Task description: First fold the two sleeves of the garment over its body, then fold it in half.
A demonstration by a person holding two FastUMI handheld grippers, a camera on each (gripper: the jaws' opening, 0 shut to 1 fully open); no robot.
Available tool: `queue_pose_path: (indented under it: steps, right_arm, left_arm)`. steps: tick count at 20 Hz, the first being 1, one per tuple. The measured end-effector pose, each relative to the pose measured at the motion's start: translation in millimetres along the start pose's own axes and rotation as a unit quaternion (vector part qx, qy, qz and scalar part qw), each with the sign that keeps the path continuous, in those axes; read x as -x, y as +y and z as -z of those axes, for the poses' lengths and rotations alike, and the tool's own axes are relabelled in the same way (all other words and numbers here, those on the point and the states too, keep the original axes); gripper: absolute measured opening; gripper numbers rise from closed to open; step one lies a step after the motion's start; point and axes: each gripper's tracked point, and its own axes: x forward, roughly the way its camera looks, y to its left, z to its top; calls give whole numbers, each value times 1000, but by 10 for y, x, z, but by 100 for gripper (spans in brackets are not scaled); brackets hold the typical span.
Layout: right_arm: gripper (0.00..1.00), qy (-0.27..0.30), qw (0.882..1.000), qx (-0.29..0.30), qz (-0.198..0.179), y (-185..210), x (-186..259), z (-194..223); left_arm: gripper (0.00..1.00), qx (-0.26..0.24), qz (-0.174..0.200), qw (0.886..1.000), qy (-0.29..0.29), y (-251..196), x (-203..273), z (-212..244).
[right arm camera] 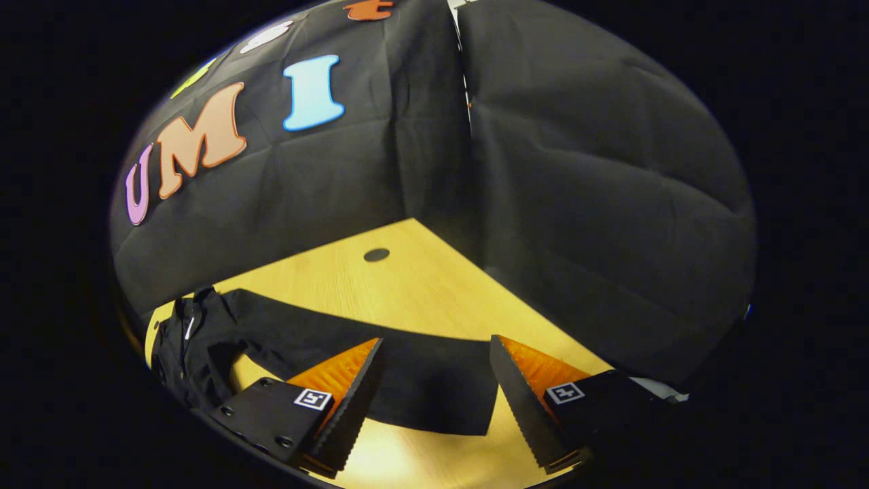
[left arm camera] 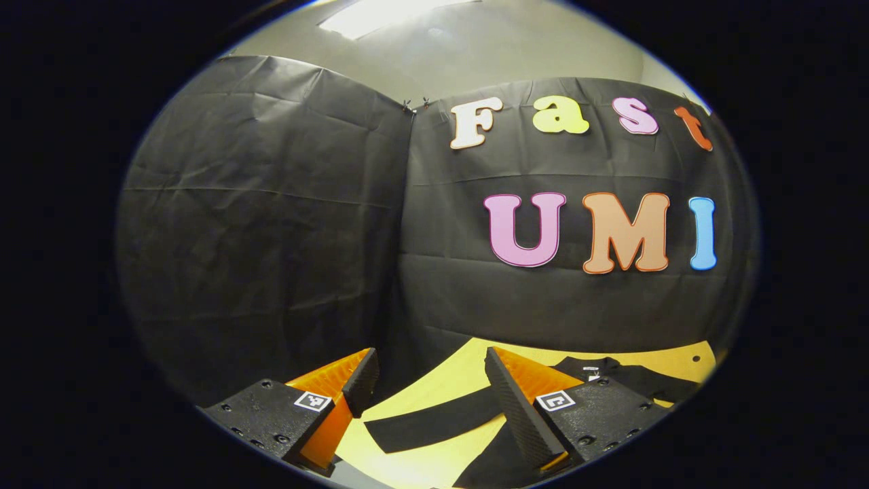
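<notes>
Both of my grippers are spread wide, nothing between the fingers. Left gripper (left arm camera: pixel 428 401) sits above the near edge of the wooden table (left arm camera: pixel 468 370), tilted up enough that the black booth wall (left arm camera: pixel 271 224) takes most of that view. Black garment (left arm camera: pixel 611 377) lies flat on the table ahead and to the right of it, with its left sleeve (left arm camera: pixel 434 421) stretched out across the tabletop and running under the gap between my fingers. Right gripper (right arm camera: pixel 434 394) hovers over the right sleeve (right arm camera: pixel 407 367), whose cuff end lies flat straight ahead between the two fingers; can't tell whether the tips touch the cloth. Garment body is bunched off to the left in the right gripper view. Small dark hole (right arm camera: pixel 376 255) in the tabletop beyond the sleeve. Both sleeves are out to the sides, not yet folded over the body.
</notes>
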Motion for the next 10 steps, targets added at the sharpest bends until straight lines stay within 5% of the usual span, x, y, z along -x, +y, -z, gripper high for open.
queue_pose_path:
  steps: [10]
  right_arm:
    - [99, 71, 997, 24, 7, -82, -366, 349]
  left_arm:
    - [92, -17, 6, 1000, 1, -132, -50, 22]
